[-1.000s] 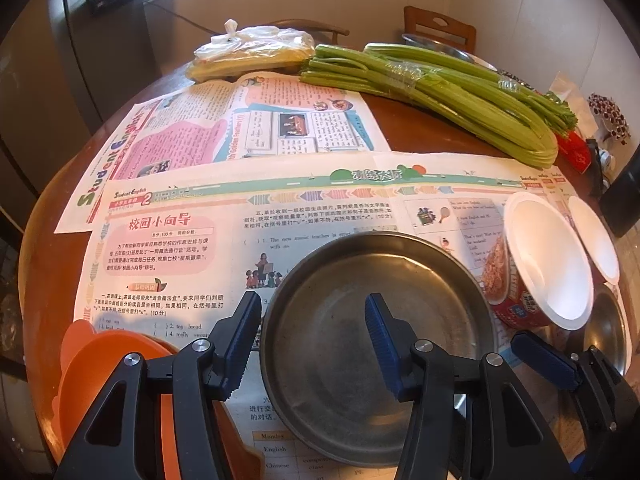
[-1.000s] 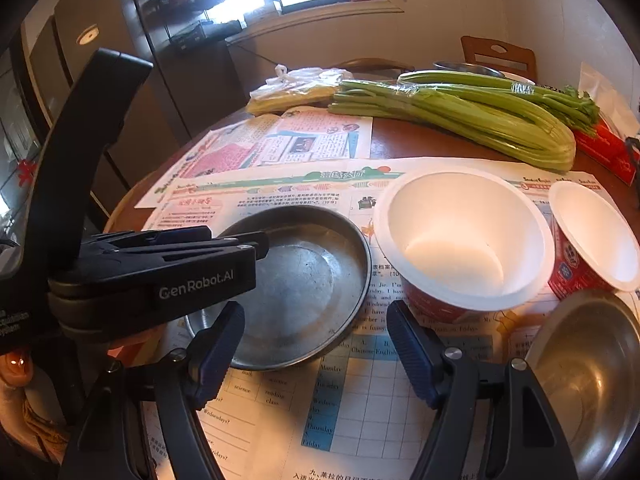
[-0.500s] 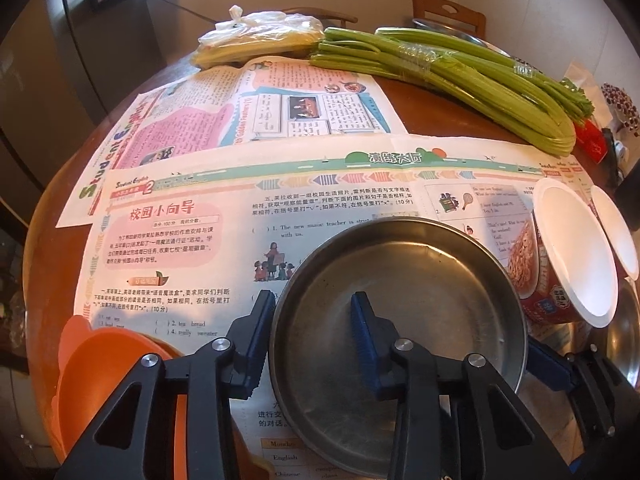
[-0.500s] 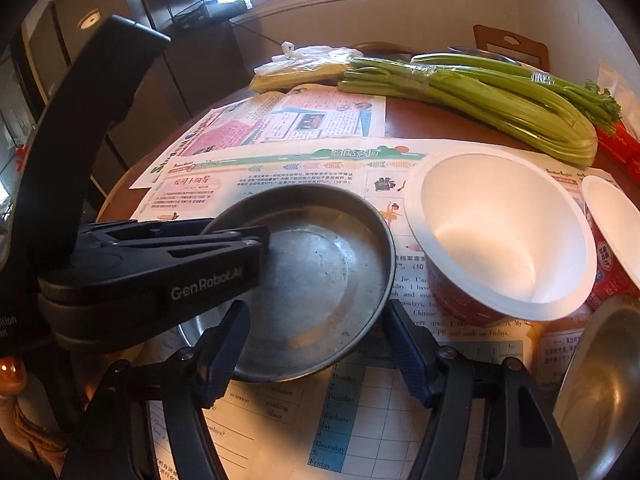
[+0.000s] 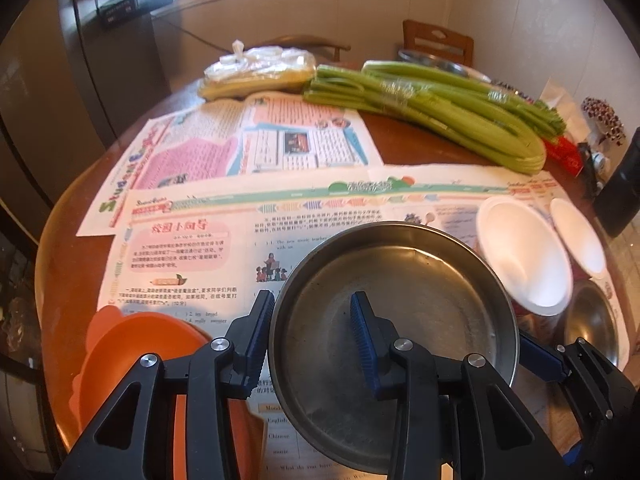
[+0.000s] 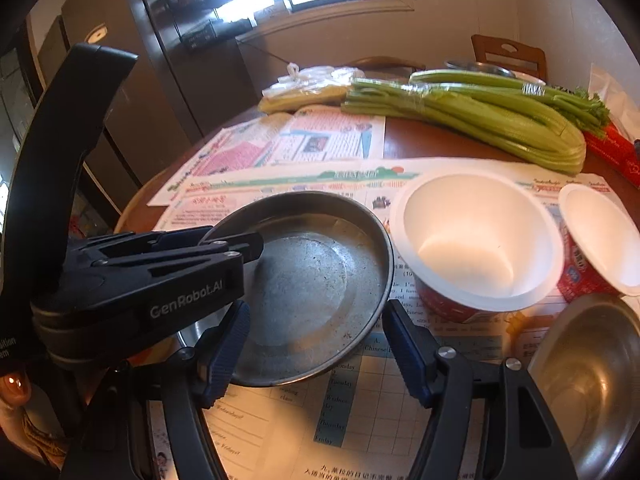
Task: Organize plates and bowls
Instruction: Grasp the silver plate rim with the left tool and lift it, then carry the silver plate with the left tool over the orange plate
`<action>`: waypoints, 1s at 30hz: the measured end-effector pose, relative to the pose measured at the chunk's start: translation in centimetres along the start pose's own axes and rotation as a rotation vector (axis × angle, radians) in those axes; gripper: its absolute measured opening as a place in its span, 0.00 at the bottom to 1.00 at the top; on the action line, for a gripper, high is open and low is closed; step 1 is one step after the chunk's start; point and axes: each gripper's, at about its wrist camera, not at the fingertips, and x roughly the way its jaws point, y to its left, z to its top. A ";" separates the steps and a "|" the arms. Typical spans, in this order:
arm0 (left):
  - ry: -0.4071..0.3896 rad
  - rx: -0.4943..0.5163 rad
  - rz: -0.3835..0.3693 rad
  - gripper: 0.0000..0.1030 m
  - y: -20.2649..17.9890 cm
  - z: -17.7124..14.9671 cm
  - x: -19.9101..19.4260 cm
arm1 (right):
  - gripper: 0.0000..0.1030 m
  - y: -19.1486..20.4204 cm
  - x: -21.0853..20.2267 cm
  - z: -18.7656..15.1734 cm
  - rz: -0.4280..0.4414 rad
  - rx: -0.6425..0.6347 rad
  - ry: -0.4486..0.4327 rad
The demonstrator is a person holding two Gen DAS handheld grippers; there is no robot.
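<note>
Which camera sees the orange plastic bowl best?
The left wrist view: the orange plastic bowl shows beside the left gripper. In the right wrist view the left gripper's body hides it, so the bowl cannot be made out.

My left claw [image 6: 224, 252] bears "GenRobot.AI"; the newspaper [image 6: 348, 392] under my plates reads "Chinese", "Tuesday", "Thursday", "Friday", and, in the left view, "English".

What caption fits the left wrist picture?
Left gripper straddles the round metal plate's rim beside an orange plastic bowl.
</note>
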 end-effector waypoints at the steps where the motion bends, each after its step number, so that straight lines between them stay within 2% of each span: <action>1: -0.011 -0.001 -0.002 0.39 0.0 0.0 -0.6 | 0.67 0.1 -0.5 0.0 0.003 -0.005 -0.009; 16: -0.126 -0.015 0.000 0.39 -0.1 -1.7 -7.5 | 0.66 1.8 -5.8 -0.8 0.044 -0.047 -0.099; 30: -0.195 -0.023 0.000 0.39 -0.2 -3.1 -11.9 | 0.67 2.8 -9.2 -1.1 0.064 -0.076 -0.156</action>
